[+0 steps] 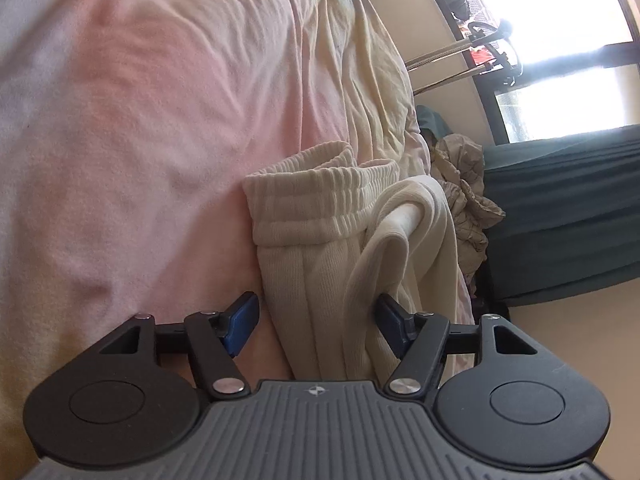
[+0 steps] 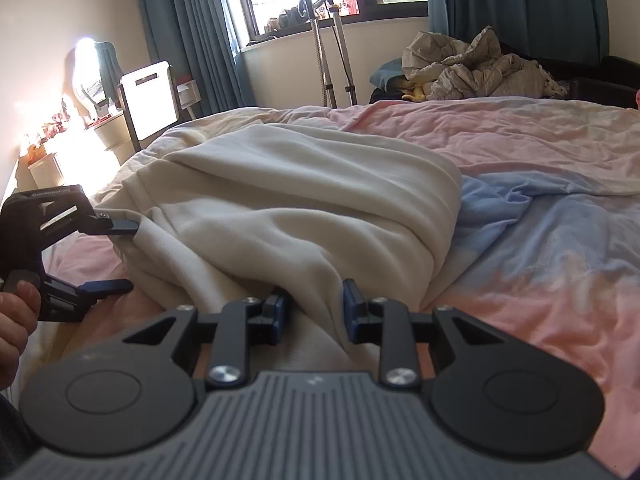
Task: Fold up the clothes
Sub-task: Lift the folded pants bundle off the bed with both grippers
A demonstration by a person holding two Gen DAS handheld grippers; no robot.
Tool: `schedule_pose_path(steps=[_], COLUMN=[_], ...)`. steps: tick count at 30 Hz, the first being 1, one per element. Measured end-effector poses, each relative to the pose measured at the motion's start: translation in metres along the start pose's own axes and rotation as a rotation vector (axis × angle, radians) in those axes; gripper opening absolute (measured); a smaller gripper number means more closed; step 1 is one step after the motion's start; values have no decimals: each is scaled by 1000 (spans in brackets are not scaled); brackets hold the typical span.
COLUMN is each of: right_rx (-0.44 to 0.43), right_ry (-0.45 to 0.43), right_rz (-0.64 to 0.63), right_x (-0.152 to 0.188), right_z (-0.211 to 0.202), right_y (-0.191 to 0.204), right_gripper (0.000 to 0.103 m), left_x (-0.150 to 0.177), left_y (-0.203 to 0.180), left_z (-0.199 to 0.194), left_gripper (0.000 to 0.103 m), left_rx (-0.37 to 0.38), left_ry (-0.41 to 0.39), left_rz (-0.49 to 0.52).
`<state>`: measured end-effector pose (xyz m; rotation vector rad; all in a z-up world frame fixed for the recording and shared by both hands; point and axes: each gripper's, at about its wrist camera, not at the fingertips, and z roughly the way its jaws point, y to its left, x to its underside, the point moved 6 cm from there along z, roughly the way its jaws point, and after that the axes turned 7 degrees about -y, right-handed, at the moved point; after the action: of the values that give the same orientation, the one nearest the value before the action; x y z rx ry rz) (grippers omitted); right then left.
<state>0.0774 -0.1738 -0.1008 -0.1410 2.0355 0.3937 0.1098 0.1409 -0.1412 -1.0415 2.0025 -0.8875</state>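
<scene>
Garment [image 2: 304, 200] on bedspread [image 2: 520, 248]; left hand-held gripper [image 2: 120, 254] at its left edge; crumpled bedding [image 2: 480, 68] behind bed.

Between our left gripper's [image 1: 316, 322] blue-padded black jaws we see a cream ribbed garment [image 1: 332, 240], with a pale pink sheet [image 1: 140, 140] beyond them. Ahead of our right gripper's [image 2: 314, 312] jaws the bedding [image 2: 540, 240] turns pink and light blue, under teal curtains [image 2: 516, 4].

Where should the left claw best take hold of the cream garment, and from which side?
At the ribbed cuff, from its open end. The cuff is thick and stands up off the bed sheet. The left claw is open around the garment just behind it.
</scene>
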Motion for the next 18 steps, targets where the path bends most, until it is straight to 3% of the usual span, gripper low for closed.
schedule_pose_path(steps=[9, 16, 18], right_rx=[9, -1, -46], right_ry=[-1, -11, -45], right_rz=[-35, -55, 43], right_x=[-1, -10, -24], right_z=[-2, -11, -23], right_y=[4, 6, -7], right_gripper=[32, 32, 32], left_x=[-4, -3, -3], left_y=[-12, -12, -11], left_z=[25, 21, 17], left_gripper=[72, 50, 44], left_rx=[18, 36, 51], left_ry=[-5, -17, -17], left_rz=[42, 37, 17])
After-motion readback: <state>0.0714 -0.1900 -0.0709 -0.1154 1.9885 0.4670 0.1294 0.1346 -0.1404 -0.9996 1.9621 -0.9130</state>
